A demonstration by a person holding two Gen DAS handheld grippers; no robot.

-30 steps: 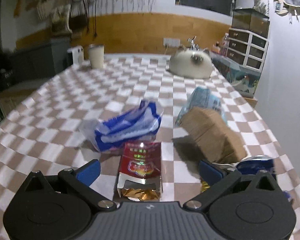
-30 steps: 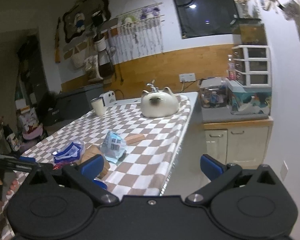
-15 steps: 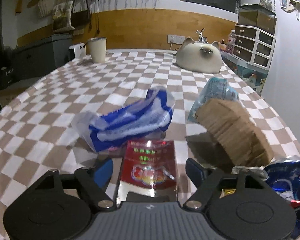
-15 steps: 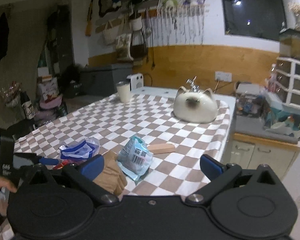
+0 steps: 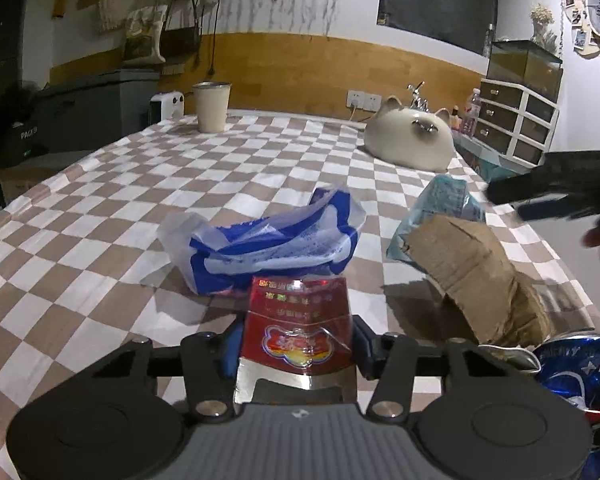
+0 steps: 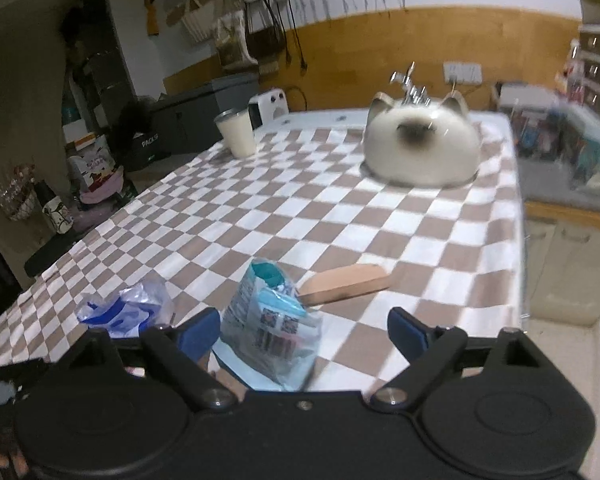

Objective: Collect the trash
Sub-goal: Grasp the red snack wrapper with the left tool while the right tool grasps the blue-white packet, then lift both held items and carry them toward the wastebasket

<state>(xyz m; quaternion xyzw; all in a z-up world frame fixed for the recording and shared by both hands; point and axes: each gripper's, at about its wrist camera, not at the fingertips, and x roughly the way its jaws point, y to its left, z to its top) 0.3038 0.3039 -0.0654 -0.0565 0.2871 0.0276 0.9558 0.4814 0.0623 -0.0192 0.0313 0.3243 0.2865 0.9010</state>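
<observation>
So, far left of the checkered tablecloth [image 5: 100,216] is bare squares, with a cream cup [image 5: 211,107] standing at the back edge near a small white heater [image 5: 167,106]; moving right, a crumpled blue and white plastic bag [image 5: 268,246] lies mid-table, and right in front of it is the red snack wrapper [image 5: 298,326], which sits between the blue pads of the left gripper [image 5: 296,346]; its jaws have just been closing and both pads now look pressed against the wrapper's sides, so I'd call it clamped on it; next over, a teal wrapper [image 5: 444,204] leans against a torn piece of brown cardboard [image 5: 472,272], and a crushed blue can [image 5: 576,364] lies at the lower right corner, just beside the cardboard; the cat-shaped ceramic thing [image 5: 410,142] sits at the far end of the table; the other gripper's dark body and a bit of a hand poke in from the right edge. From the right wrist camera, the right gripper [image 6: 304,330] hangs over the near edge with its jaws wide apart though they've just been closing a little; the teal wrapper [image 6: 272,320] is between the pads toward the left one, can't tell if it touches it; the right pad is clear of it; a wooden block [image 6: 346,286] lies just behind it.
</observation>
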